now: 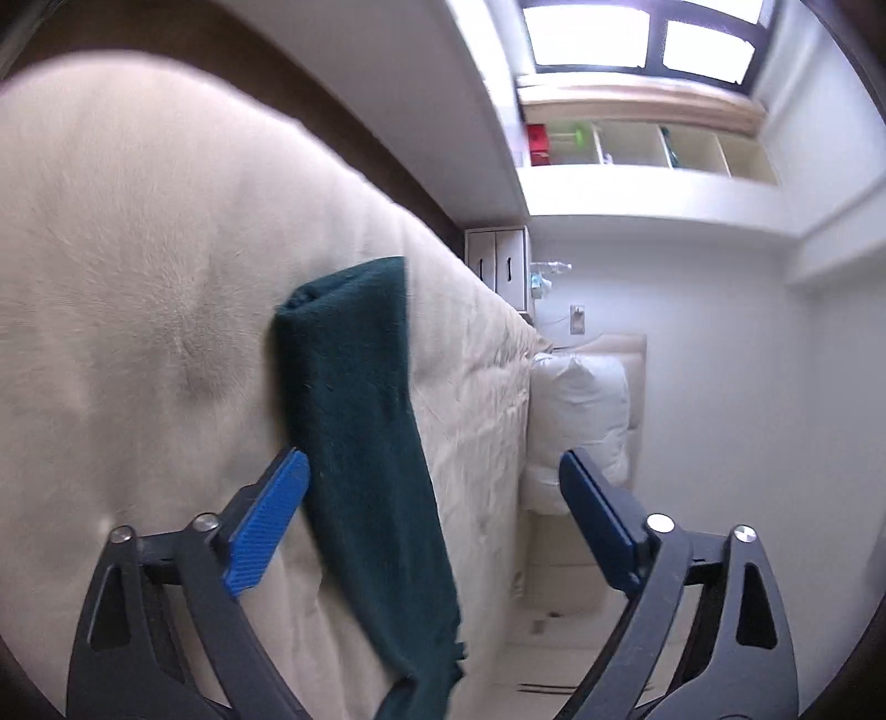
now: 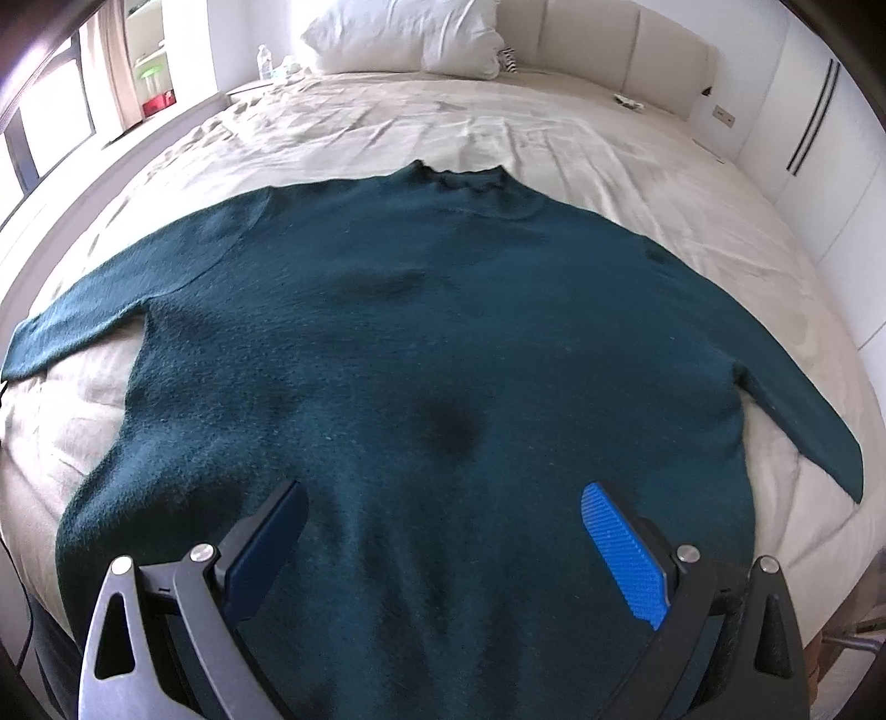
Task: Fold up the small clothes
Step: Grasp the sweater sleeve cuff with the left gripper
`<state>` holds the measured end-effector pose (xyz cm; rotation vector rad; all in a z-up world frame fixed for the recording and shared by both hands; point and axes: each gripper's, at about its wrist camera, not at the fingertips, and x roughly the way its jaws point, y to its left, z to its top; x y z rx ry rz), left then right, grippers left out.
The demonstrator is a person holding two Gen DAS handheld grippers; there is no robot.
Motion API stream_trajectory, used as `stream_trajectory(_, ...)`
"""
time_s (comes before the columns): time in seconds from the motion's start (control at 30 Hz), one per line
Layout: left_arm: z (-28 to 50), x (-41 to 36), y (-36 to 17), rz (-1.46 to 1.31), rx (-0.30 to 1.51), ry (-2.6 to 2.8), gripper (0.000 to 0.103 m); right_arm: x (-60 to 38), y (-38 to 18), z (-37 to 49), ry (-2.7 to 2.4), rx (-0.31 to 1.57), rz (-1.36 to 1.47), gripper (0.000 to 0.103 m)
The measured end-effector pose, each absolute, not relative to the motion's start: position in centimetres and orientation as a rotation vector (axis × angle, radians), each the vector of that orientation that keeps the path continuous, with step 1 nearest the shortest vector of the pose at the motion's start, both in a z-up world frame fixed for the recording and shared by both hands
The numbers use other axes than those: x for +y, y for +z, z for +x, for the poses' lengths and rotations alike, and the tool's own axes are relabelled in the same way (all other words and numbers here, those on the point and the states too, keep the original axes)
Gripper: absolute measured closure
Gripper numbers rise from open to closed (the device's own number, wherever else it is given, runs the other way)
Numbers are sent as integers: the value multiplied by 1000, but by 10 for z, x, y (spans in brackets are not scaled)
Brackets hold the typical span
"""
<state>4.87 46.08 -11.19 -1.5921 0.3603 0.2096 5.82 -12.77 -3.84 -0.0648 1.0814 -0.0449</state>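
Note:
A dark green knitted sweater (image 2: 443, 310) lies flat on the beige bed (image 2: 498, 122), collar toward the pillows and both sleeves spread out. My right gripper (image 2: 446, 490) hovers open over the sweater's lower body, with nothing between its fingers. The left wrist view is rolled on its side, so the bed (image 1: 138, 249) fills its left half. One sleeve (image 1: 354, 415) runs between the fingers of my left gripper (image 1: 432, 455), close to the bright blue pad (image 1: 271, 526). The other pad (image 1: 598, 526) stands well clear of the cloth, so the jaws are open.
White pillows (image 2: 404, 33) lean on a padded headboard (image 2: 609, 50) at the far end. A water bottle (image 2: 264, 61) stands on the far left bedside. A window (image 1: 637, 39) and low shelves (image 1: 637, 144) line one wall, and white cupboard doors (image 2: 819, 138) the other.

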Motion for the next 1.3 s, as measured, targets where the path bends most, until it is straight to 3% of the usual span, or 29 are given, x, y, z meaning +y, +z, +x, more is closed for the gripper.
stream_trajectory(0.1, 58, 471, -133, -1647, 348, 213, 28, -121, -40, 60, -34, 1082, -80, 2)
stream_trajectory(0.5, 38, 458, -137, -1636, 332, 372, 27, -117, -49, 62, -24, 1103, -70, 2)
stream_trajectory(0.77, 81, 484, -149, -1612, 371, 315, 28, -121, -52, 59, -30, 1102, -49, 2)
stream_trajectory(0.83, 81, 483, -146, -1597, 377, 304, 48, -122, -51, 60, -26, 1096, -42, 2)
stream_trajectory(0.87, 82, 483, -145, -1577, 389, 289, 69, -121, -50, 60, -21, 1091, -40, 2)
stream_trajectory(1.0, 75, 476, -129, -1438, 417, 372, 95, -122, -48, 61, -5, 1075, -29, 7)
stream_trajectory(1.13, 98, 446, -89, -1161, 471, 349, 96, -136, -47, 68, 24, 1082, 55, 14)
stream_trajectory(1.3, 142, 341, -35, -717, 564, 216, 97, -168, -42, 89, 86, 1104, 244, 18)
